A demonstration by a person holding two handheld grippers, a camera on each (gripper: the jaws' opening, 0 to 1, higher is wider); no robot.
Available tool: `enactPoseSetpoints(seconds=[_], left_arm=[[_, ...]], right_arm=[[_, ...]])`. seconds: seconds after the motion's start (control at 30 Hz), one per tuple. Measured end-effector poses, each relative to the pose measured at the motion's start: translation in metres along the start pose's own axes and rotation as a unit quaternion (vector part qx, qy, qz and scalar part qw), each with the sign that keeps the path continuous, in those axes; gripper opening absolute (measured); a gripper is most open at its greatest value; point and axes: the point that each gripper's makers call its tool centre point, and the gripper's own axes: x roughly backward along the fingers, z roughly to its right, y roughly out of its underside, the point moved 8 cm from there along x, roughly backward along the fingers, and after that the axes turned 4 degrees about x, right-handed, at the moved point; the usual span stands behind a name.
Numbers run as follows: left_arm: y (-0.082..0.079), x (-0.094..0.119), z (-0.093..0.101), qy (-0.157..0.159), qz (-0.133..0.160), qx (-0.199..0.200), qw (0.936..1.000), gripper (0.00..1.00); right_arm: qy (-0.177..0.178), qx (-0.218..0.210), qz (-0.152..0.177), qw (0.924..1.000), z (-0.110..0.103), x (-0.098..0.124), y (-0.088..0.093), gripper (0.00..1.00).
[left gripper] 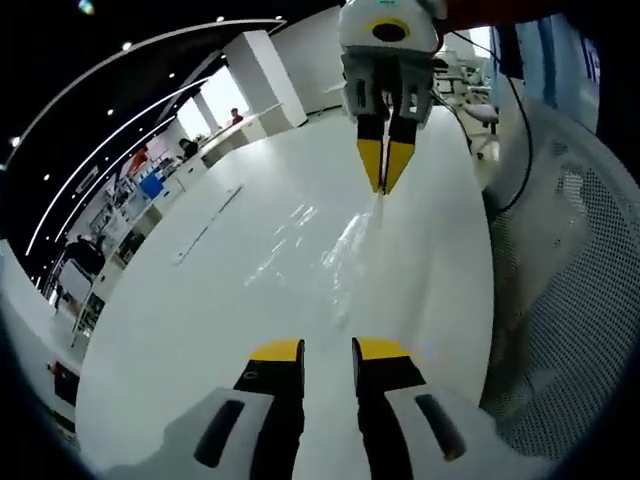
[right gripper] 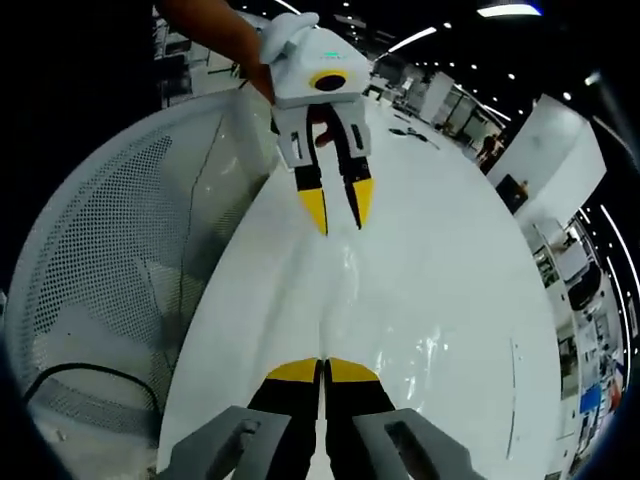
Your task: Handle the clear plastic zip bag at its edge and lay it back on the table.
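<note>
The clear plastic zip bag (left gripper: 330, 250) lies crinkled on the white table (left gripper: 200, 330), showing mostly as glints. In the left gripper view my left gripper (left gripper: 328, 352) is open at the bottom, just short of the bag's near end, with nothing between its jaws. Opposite it, my right gripper (left gripper: 385, 185) is shut on the bag's far edge. In the right gripper view my right gripper (right gripper: 322, 368) has its yellow tips pressed together on the bag (right gripper: 345, 290). My left gripper (right gripper: 338, 222) faces it from above, open, held by a gloved hand (right gripper: 285, 35).
A white mesh chair back (left gripper: 570, 290) stands close against the table's edge (right gripper: 110, 260), with a black cable (left gripper: 515, 150) hanging beside it. More desks and people (left gripper: 140, 160) are far off in the background.
</note>
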Motion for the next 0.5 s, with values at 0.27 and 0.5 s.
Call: enactPoseSetpoints(seconds=[0.27,0.5], left_arm=[[0.0008,-0.0028,0.0,0.009,-0.003,-0.022,0.9997,0.09],[0.0014,-0.0042,0.0003,0.016,-0.006,-0.032,0.9993,0.04]], right_arm=[[-0.003,0.007,0.008,0.9999,0.0001,0.0018,-0.0049,0.0],[-0.005,0.009,0.016,0.9998,-0.0014,0.0028,-0.0076,0.0]])
